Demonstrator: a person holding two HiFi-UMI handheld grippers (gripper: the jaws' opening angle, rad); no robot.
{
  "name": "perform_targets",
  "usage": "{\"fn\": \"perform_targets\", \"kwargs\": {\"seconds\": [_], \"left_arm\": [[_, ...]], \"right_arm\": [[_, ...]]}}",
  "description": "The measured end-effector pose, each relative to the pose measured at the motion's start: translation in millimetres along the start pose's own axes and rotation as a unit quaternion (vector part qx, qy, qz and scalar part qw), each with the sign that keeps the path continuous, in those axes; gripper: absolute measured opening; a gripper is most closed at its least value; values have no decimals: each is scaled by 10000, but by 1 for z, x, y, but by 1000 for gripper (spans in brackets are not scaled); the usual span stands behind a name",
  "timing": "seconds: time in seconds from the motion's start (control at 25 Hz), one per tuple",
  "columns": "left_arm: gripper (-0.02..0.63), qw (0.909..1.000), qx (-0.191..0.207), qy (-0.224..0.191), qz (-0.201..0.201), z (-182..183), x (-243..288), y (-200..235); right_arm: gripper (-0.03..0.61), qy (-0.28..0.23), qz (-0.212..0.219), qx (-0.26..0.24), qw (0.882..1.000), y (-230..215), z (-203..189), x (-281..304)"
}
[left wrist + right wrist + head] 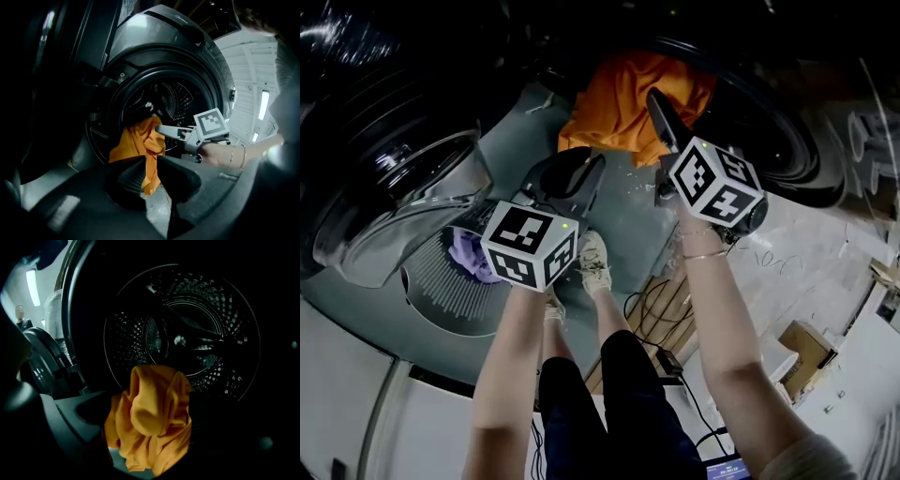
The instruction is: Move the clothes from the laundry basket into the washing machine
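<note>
**A:** What is at the left?

**B:** The open washer door (394,202). Below it is the laundry basket (450,302) with a purple cloth (469,253) inside. The left gripper (574,178) hovers just beside it, jaws slightly parted and empty.

**A:** And further right?

**B:** An orange garment (628,103) hangs half out over the lip of the drum (187,324). The right gripper (661,127) is at it, jaws spread wide, with cloth bunched between them, seemingly unpinched.

**A:** What should happen now?

**B:** Probably push the dangling part well past the lip, so the door traps nothing
</note>
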State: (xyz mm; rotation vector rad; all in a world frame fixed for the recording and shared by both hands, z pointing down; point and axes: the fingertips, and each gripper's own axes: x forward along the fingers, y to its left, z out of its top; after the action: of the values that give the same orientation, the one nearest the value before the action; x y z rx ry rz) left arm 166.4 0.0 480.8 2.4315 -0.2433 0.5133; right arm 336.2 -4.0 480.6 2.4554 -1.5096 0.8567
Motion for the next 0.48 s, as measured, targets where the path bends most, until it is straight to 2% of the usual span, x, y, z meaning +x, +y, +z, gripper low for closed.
{"fn": "perform_targets", "kwargs": {"seconds": [0.12, 0.24, 0.48], "left_arm": [[77, 9999, 56, 120, 101, -12, -9, 0], [77, 9995, 14, 241, 196, -30, -16, 4], [77, 9990, -130, 354, 243, -64, -17, 17]], "right_arm": [[525, 221, 89, 205, 9995, 9, -30, -25], [525, 577, 72, 442, 9973, 12, -77, -37], [583, 1205, -111, 868, 9889, -2, -161, -15]]}}
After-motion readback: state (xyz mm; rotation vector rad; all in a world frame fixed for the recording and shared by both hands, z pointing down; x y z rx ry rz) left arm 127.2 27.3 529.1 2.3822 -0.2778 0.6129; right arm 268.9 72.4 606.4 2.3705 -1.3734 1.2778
